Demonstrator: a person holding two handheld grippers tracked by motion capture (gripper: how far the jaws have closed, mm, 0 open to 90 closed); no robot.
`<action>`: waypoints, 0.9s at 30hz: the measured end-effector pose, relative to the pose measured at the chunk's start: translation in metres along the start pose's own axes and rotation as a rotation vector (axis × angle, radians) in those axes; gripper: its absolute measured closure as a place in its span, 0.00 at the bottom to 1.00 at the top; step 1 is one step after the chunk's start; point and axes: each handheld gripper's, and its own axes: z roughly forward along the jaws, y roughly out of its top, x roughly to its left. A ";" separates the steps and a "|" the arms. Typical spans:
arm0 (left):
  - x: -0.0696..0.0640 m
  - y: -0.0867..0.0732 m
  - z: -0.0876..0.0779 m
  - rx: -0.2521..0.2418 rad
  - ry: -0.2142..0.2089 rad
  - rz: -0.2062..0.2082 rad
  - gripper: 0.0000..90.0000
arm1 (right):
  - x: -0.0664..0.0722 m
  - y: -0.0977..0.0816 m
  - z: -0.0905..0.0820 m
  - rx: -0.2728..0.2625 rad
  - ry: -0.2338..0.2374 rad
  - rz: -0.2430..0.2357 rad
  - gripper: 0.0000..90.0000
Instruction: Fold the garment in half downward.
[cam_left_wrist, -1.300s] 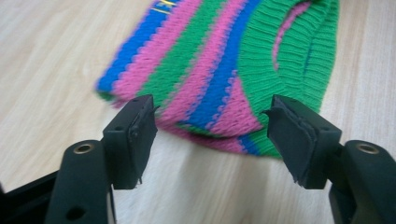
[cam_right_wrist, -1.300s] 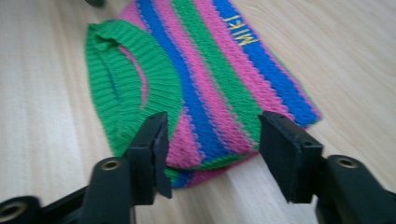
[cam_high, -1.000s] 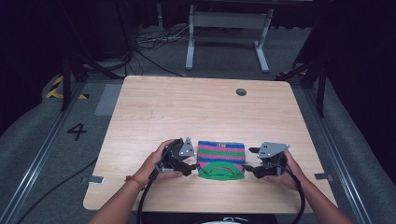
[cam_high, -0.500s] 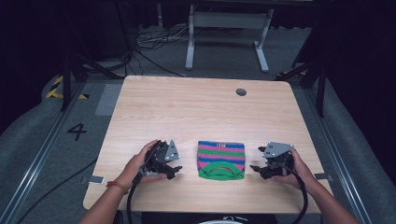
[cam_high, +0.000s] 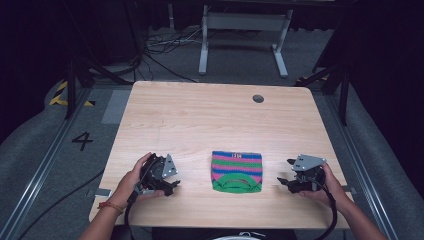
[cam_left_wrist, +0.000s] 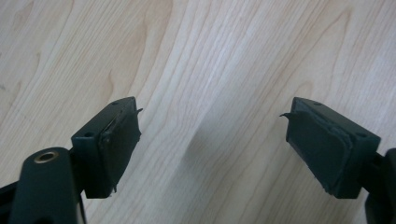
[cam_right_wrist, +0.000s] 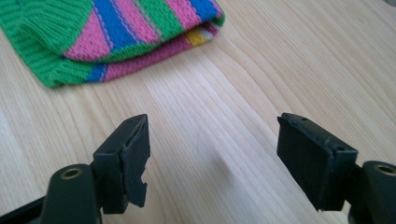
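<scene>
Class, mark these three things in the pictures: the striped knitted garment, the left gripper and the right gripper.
striped knitted garment (cam_high: 236, 171), high view, middle of the folded striped panel.
left gripper (cam_high: 173, 185), high view, midway between its fingertips.
right gripper (cam_high: 283, 176), high view, midway between its fingertips.

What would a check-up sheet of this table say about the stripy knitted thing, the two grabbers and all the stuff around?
Surface: pale wooden table, round dark hole near far edge.
Job's things: folded green, pink and blue striped knitted cloth, lying flat between the grippers, touched by neither.
Clutter: nothing seen.
Grippers: left gripper open, jaws just opening, nothing between; right gripper open, nothing between.
Cables: black cable trails from right gripper; loose black cables on floor behind.
Surroundings: grey floor, white frame legs, painted number four.
</scene>
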 end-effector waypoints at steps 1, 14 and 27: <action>0.002 -0.004 -0.001 -0.010 0.000 -0.025 0.20 | -0.001 -0.003 -0.002 0.001 -0.009 0.004 0.29; 0.013 -0.039 -0.015 -0.023 0.017 -0.103 0.20 | -0.015 -0.046 -0.022 -0.004 -0.056 0.118 0.26; 0.022 -0.072 -0.022 -0.062 0.001 -0.213 0.19 | -0.019 -0.084 -0.036 -0.028 -0.050 0.212 0.23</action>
